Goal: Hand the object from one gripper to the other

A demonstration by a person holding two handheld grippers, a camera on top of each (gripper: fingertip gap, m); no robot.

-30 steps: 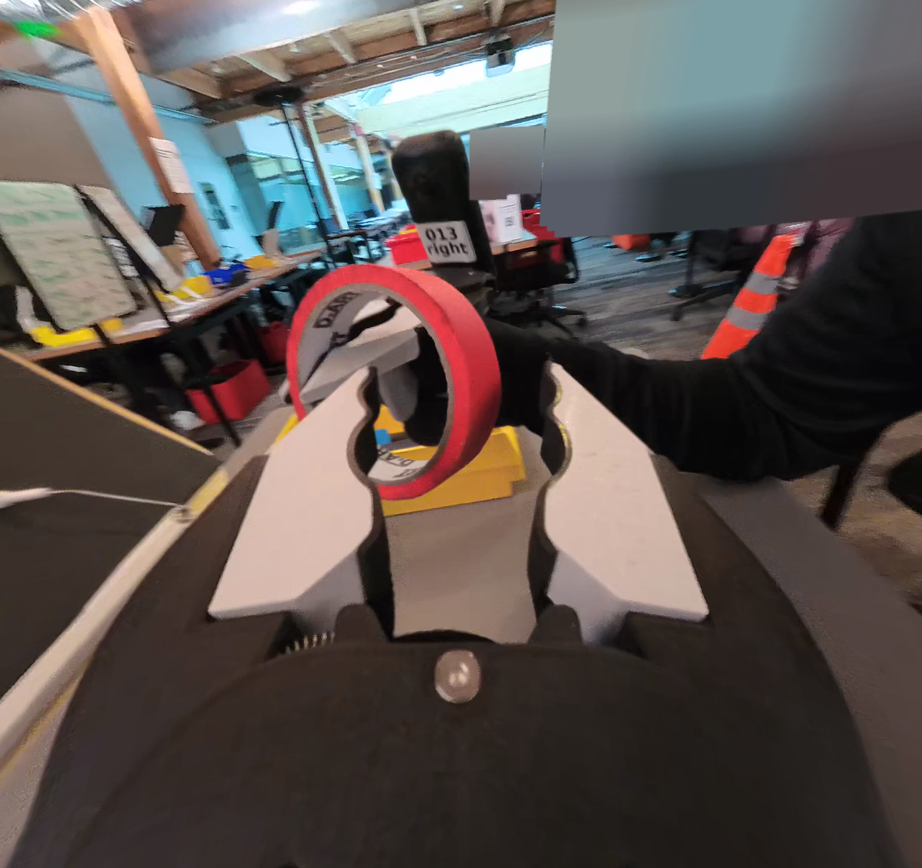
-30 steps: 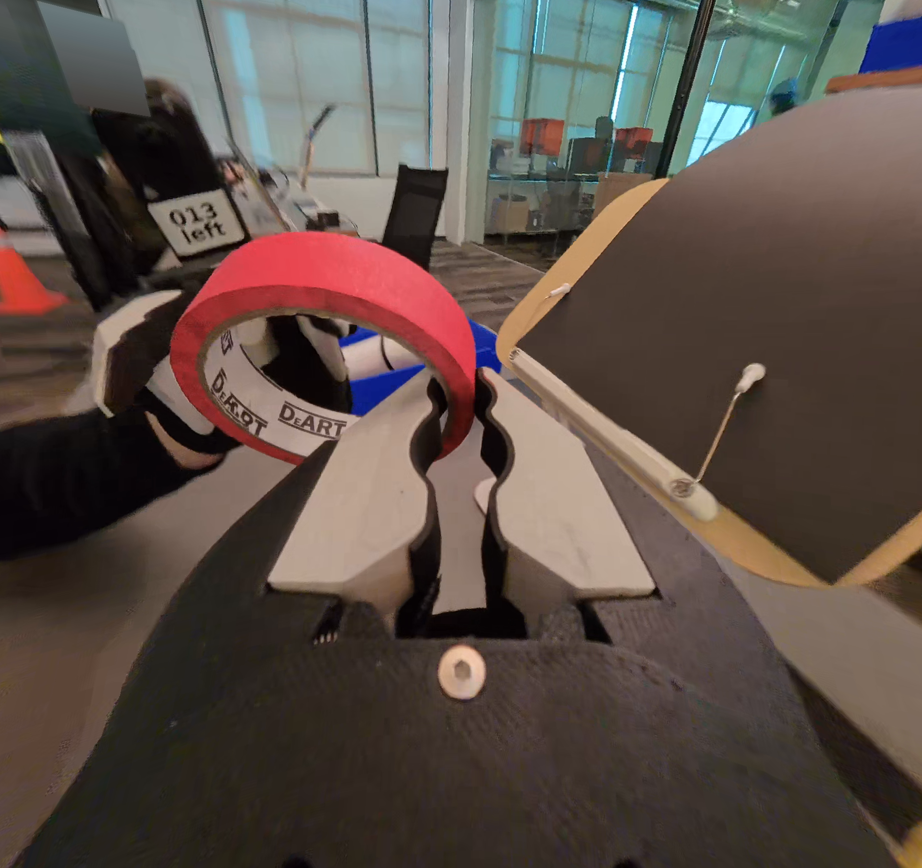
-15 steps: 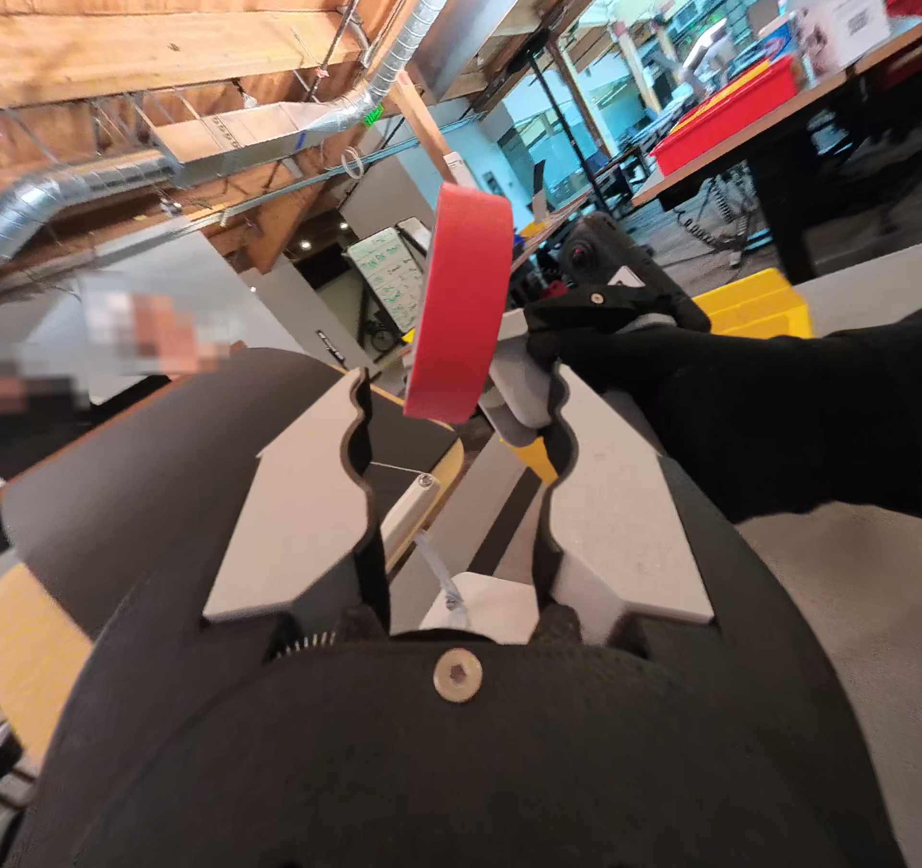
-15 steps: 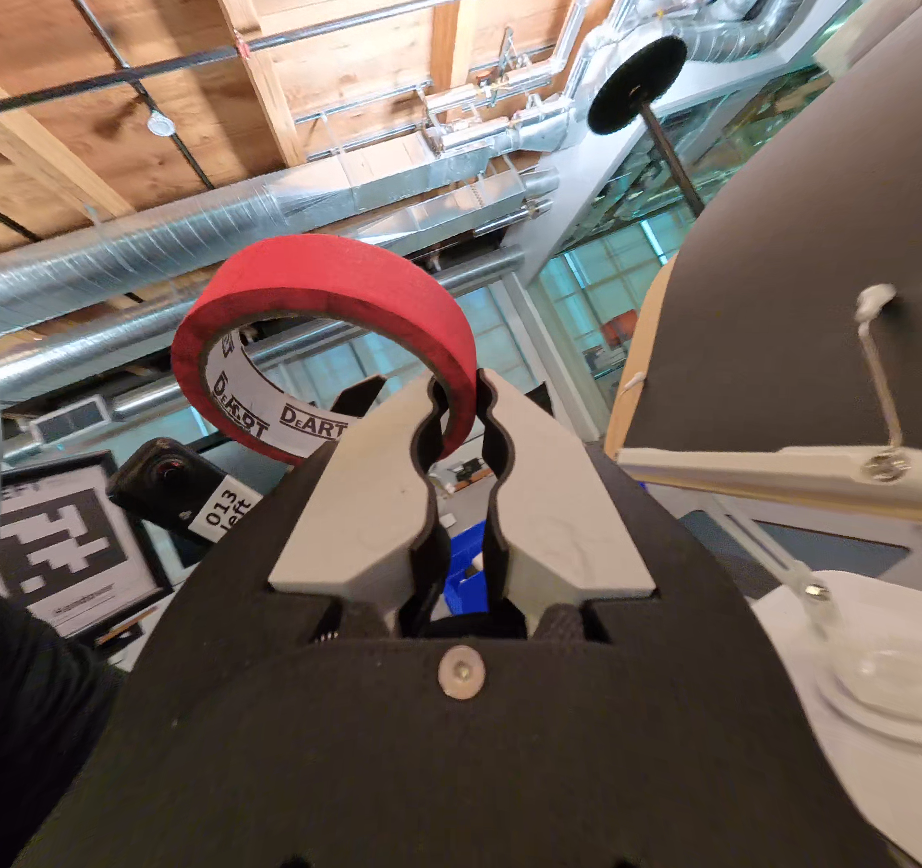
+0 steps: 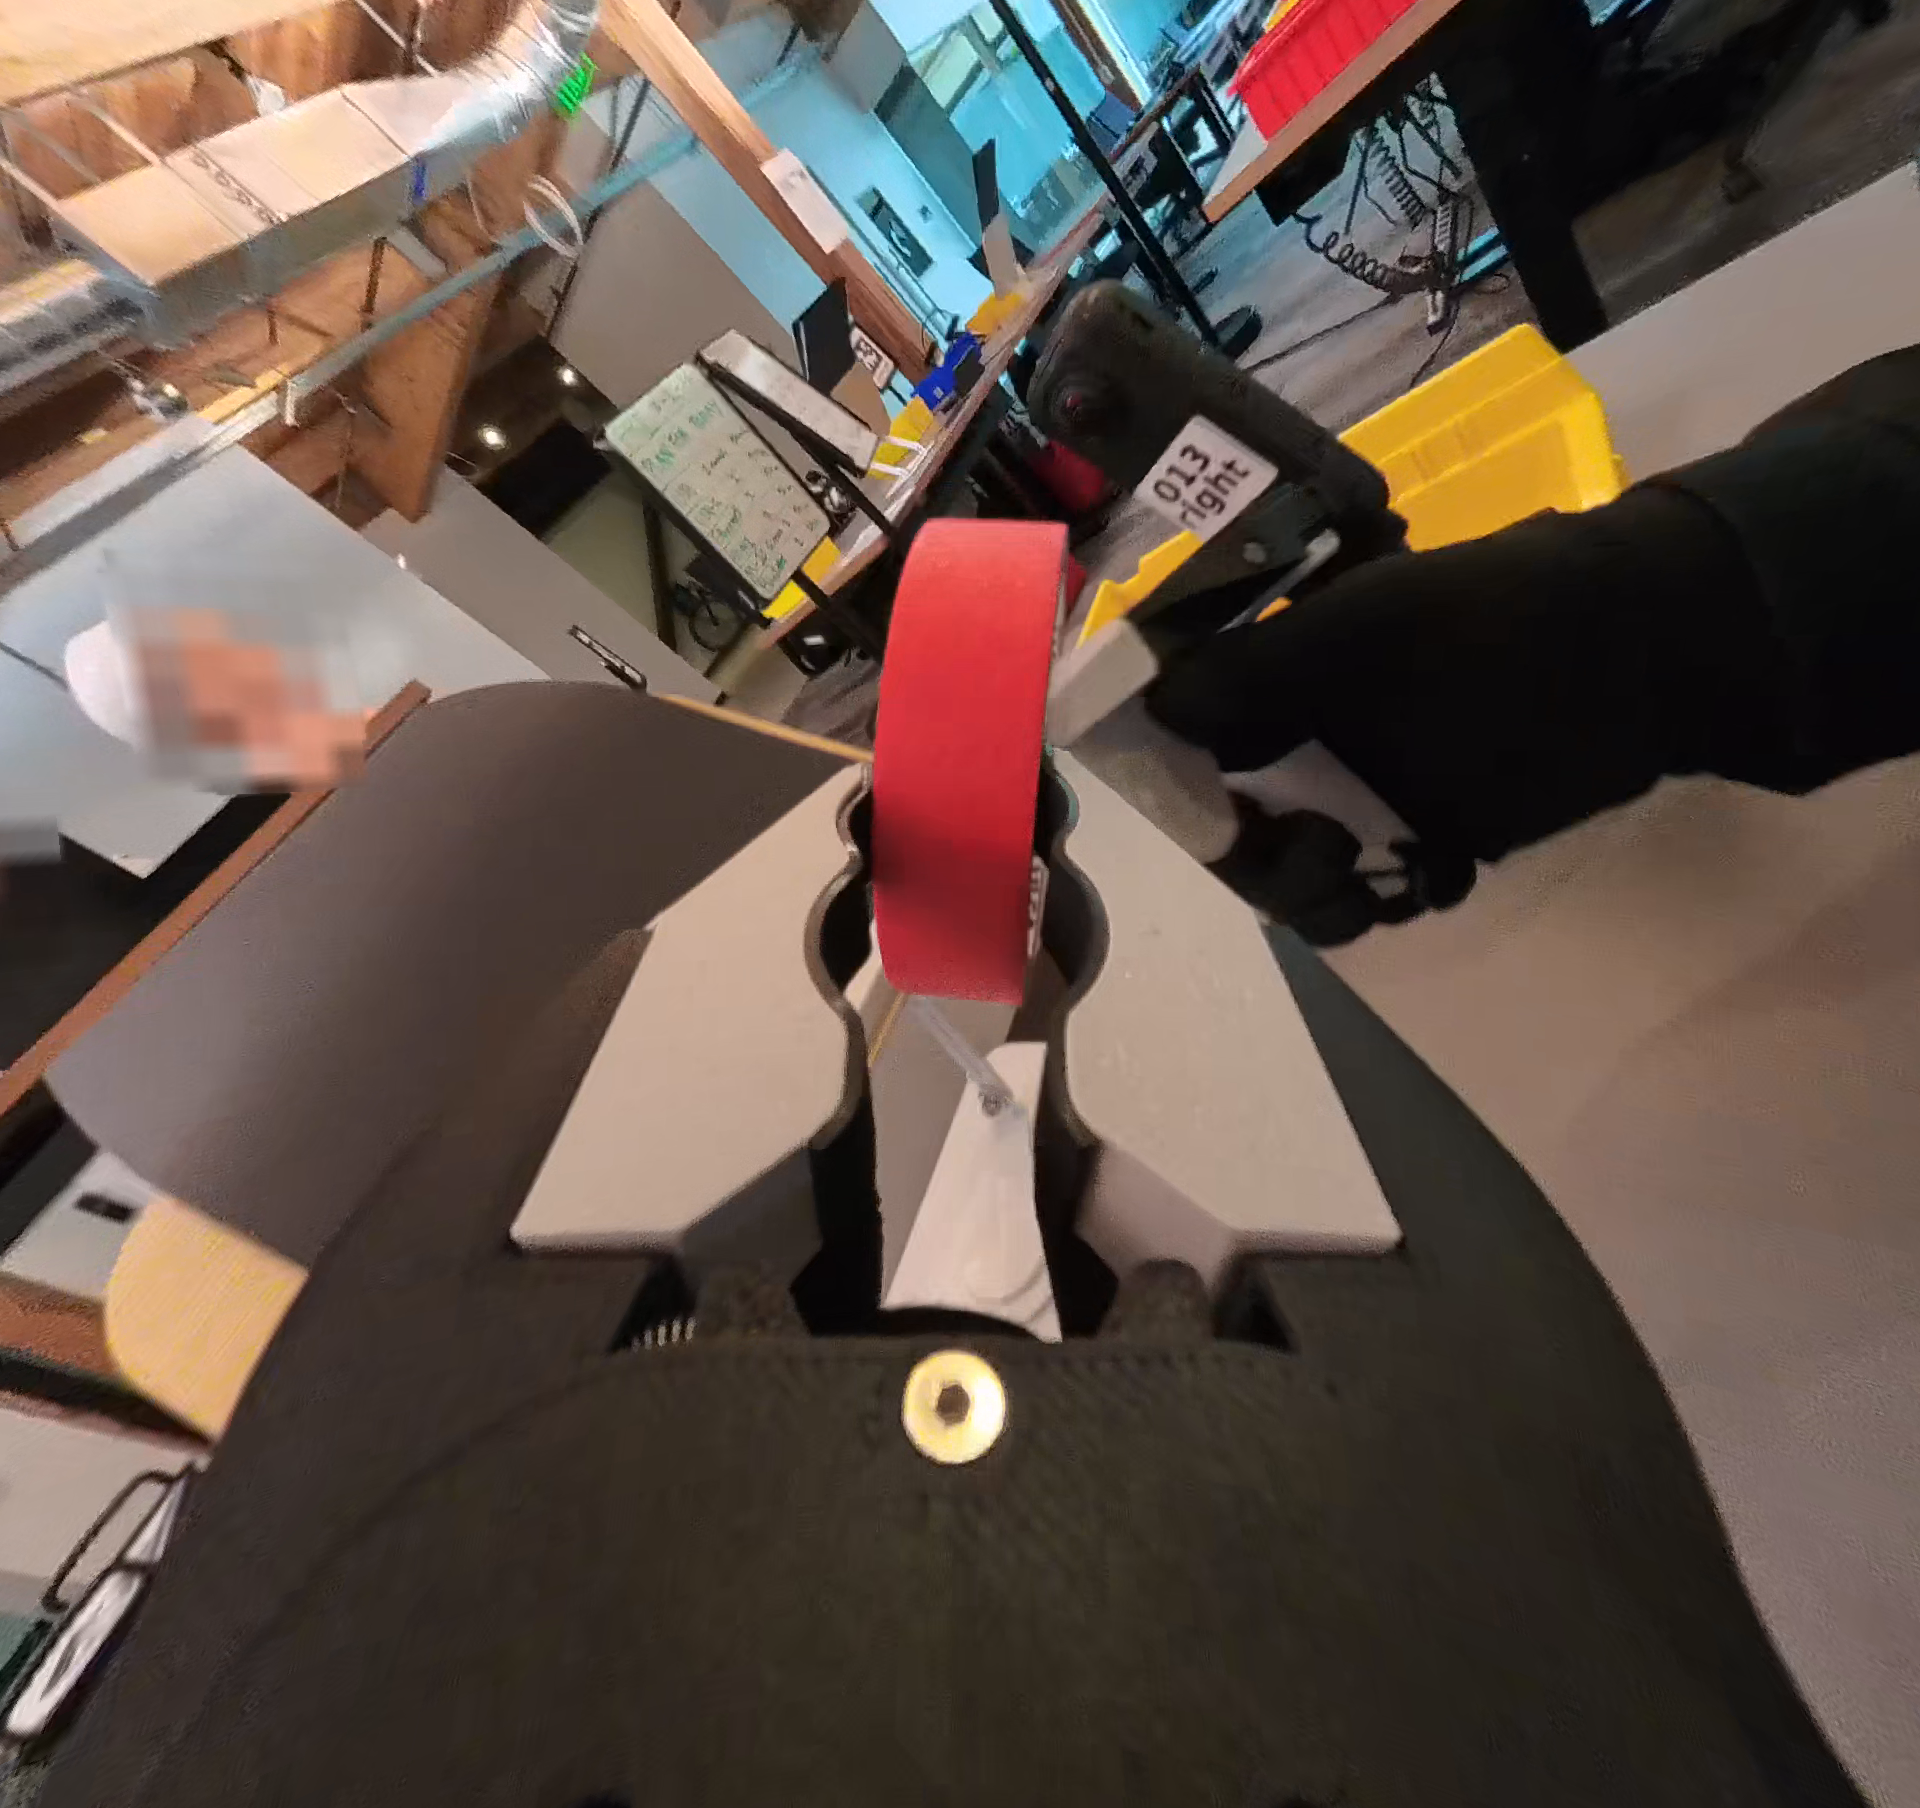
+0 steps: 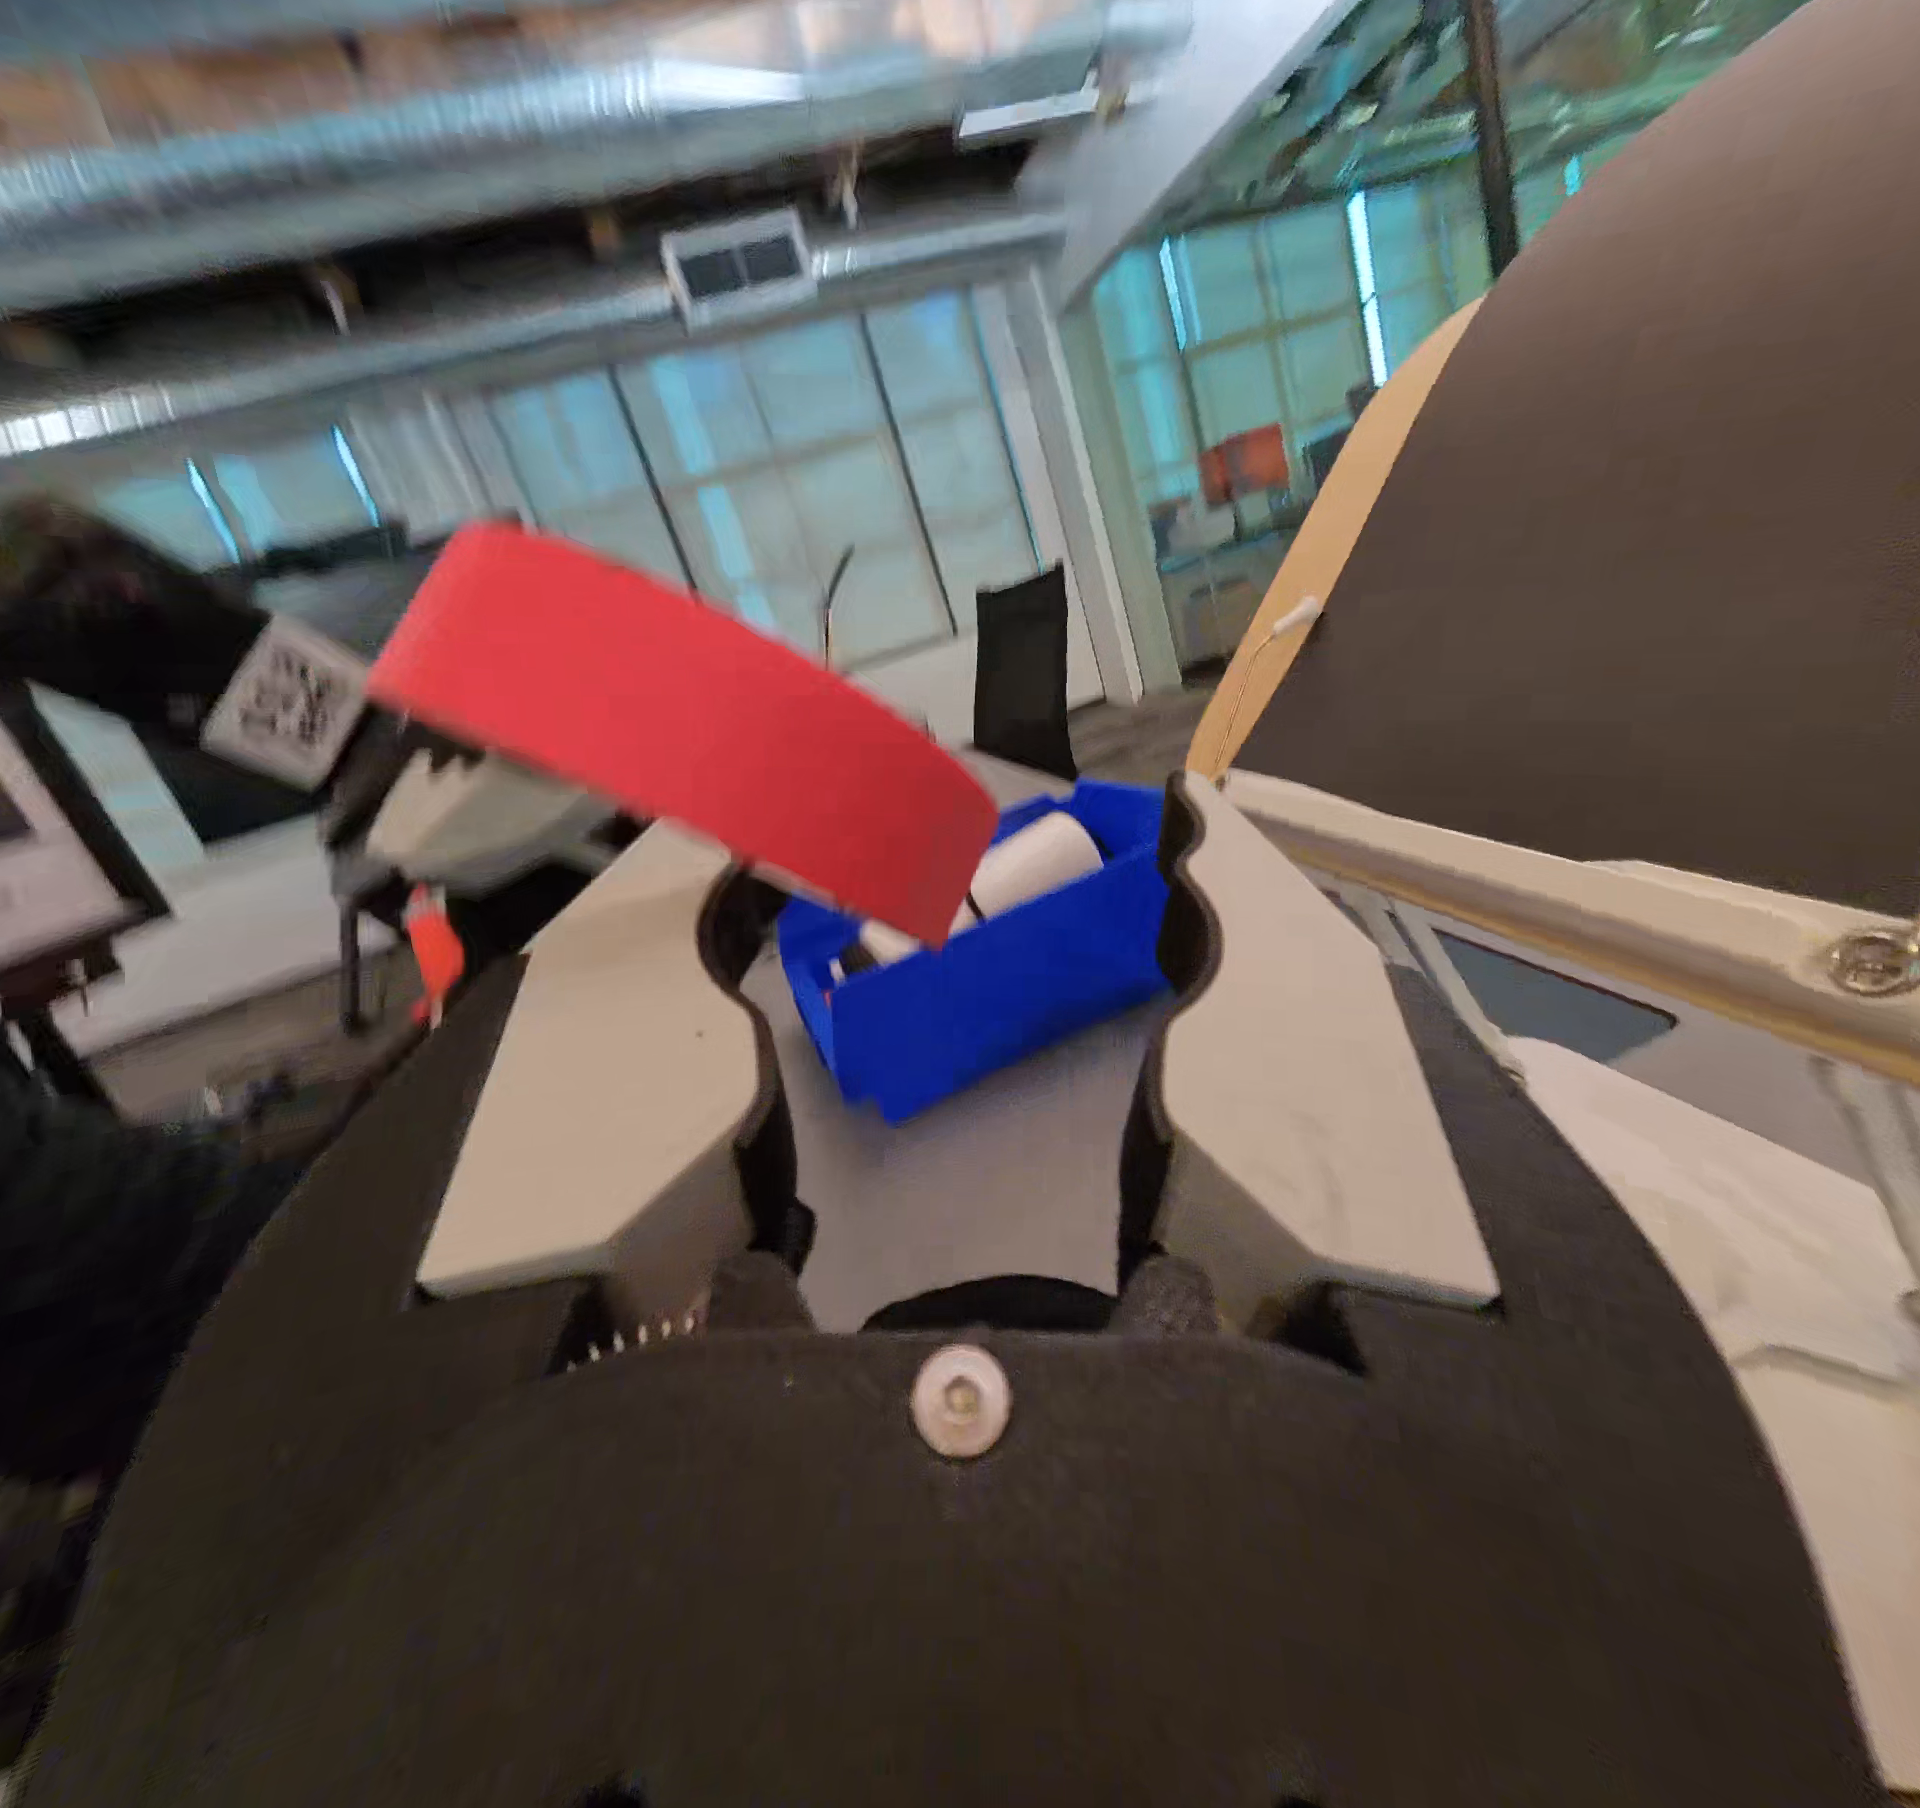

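Note:
A red tape roll [image 5: 961,771] stands edge-on between the fingers of my left gripper [image 5: 956,802], which is shut on its rim. In the right wrist view the roll [image 6: 665,719] reaches in from the left, held at its far end by the left gripper [image 6: 447,813]. My right gripper [image 6: 956,854] is open. Its jaws stand wide apart, with the roll's near edge loose between them. In the left wrist view one white right finger [image 5: 1112,667] shows just beside the roll, held by a black-gloved hand [image 5: 1558,657].
A blue bin [image 6: 997,1000] with white rolls sits on the grey table [image 6: 966,1197] ahead of my right gripper. A dark rounded board [image 6: 1662,511] stands close on the right, and it also shows in the left wrist view [image 5: 416,927]. A yellow bin [image 5: 1486,449] lies behind the gloved hand.
My right gripper has opened and let go of the tape roll. My left gripper has closed on it. Both views have tilted down from the ceiling toward the table.

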